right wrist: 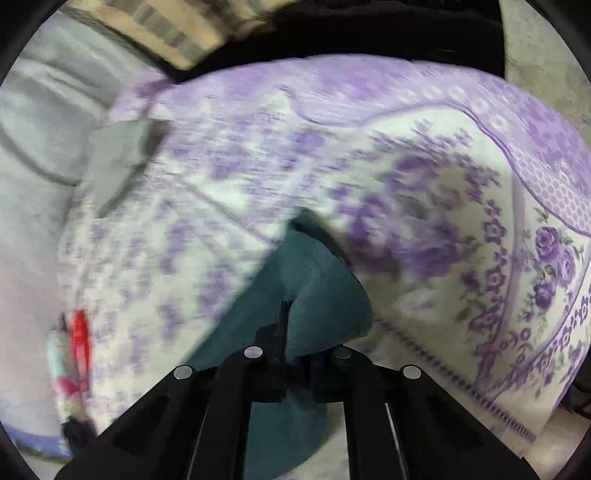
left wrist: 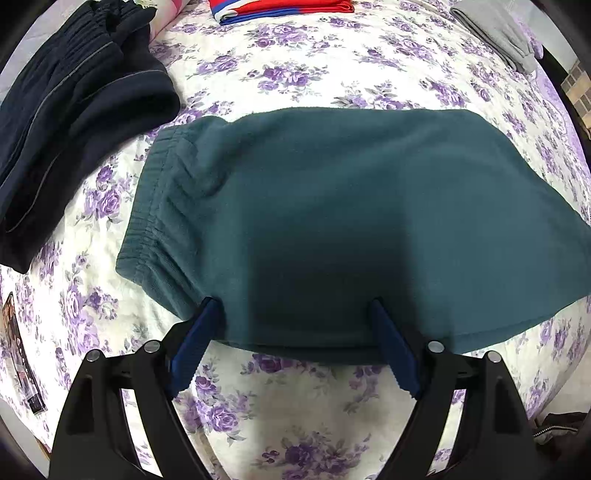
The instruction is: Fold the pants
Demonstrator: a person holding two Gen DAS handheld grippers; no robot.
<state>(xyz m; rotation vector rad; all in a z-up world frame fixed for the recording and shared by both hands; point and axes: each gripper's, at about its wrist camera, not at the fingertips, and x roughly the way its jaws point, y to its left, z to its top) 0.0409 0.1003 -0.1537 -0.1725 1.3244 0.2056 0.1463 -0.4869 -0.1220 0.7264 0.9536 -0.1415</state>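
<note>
floral bedspread [left wrist: 295, 55] carries everything. teal pants [left wrist: 332, 221] lie folded mid-bed, waistband toward the dark garment [left wrist: 74, 110] just beside. left gripper [left wrist: 295, 314] spread wide, tips at the pants' near edge. right gripper [right wrist: 291, 314] pinched on a teal fold; view blurred.

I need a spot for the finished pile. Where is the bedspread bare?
Free: between the teal pants and the red-blue garment, and in front of the left gripper. Crowded: the dark pants fill the left, grey clothing the far-right corner.
</note>
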